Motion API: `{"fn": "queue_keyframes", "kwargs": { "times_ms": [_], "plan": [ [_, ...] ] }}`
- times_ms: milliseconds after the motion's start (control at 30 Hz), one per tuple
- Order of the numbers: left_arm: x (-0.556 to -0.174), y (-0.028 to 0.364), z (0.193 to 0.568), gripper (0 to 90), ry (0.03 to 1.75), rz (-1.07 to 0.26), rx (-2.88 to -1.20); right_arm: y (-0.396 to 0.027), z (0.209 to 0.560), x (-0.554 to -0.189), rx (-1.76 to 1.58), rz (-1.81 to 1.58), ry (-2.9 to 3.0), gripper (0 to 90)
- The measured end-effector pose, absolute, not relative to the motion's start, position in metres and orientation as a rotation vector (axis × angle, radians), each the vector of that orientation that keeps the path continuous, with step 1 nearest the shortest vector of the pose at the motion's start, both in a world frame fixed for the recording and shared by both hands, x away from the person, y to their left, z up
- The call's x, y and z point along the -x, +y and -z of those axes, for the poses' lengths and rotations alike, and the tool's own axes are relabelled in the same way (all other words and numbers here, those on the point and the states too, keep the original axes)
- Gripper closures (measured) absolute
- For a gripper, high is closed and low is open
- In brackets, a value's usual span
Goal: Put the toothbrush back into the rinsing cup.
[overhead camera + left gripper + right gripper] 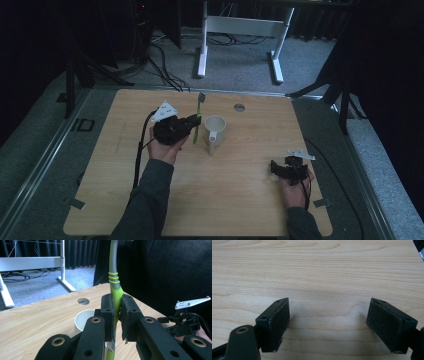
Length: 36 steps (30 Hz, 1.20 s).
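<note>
Dark curtains and a grey carpeted floor surround the pale wooden worktop [200, 200], with a white desk frame [240, 30] standing beyond its far edge. On the left side, a grey-sleeved forearm reaches up from the near edge, and the hand carries the left gripper [192, 122] above the worktop's middle, pointing to the right. Its fingers [108, 312] are clamped on the green handle of a toothbrush [115, 287], which stands nearly upright, bristle end up and toward the far edge. Just to the right of it sits a white mug [215, 131] on the worktop, its handle turned toward the near edge; the toothbrush is close beside the mug's rim. Well apart, near the right front corner, the other hand rests low with the right gripper [275, 167] pointing left, its fingers [274, 322] spread wide over bare wood, holding nothing.
</note>
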<state>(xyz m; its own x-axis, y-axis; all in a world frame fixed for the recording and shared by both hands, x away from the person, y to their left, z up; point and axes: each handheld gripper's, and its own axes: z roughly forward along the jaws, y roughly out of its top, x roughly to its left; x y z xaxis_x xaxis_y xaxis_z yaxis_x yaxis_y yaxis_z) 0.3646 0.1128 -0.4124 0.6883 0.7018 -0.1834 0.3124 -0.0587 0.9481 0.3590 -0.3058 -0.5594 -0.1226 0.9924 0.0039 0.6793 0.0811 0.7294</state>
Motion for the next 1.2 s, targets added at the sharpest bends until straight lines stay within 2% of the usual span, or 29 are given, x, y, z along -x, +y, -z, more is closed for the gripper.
{"fn": "queue_keyframes", "kwargs": {
  "times_ms": [1200],
  "plan": [
    [-0.372, 0.093, 0.423, 81.6, 0.772, -0.383, -1.624, -0.306, 0.559, -0.359, -1.646, -0.808, 1.859, 18.2]
  ]
}}
